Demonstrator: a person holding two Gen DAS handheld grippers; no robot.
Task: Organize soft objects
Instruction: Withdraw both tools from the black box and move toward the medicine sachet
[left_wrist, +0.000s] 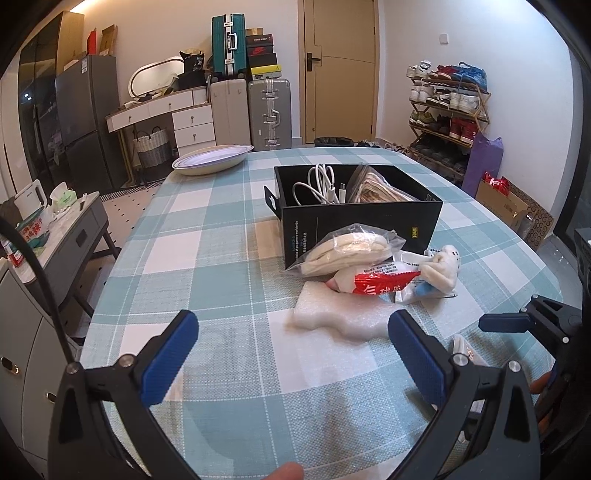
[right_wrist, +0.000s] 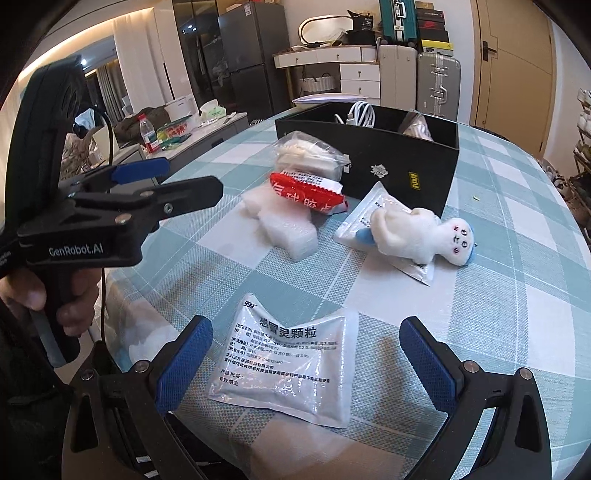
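Checked tabletop (right_wrist: 498, 295); white sachet (right_wrist: 284, 365) at near edge, between right claw (right_wrist: 306, 354) fingers, wide open, empty; left claw (left_wrist: 291, 350) open, empty.

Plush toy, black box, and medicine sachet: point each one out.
Plush toy (right_wrist: 417, 236), right wrist view, on its white belly.
Black box (left_wrist: 354, 225), left wrist view, on its near outer wall.
Medicine sachet (right_wrist: 284, 365), right wrist view, on its printed face.
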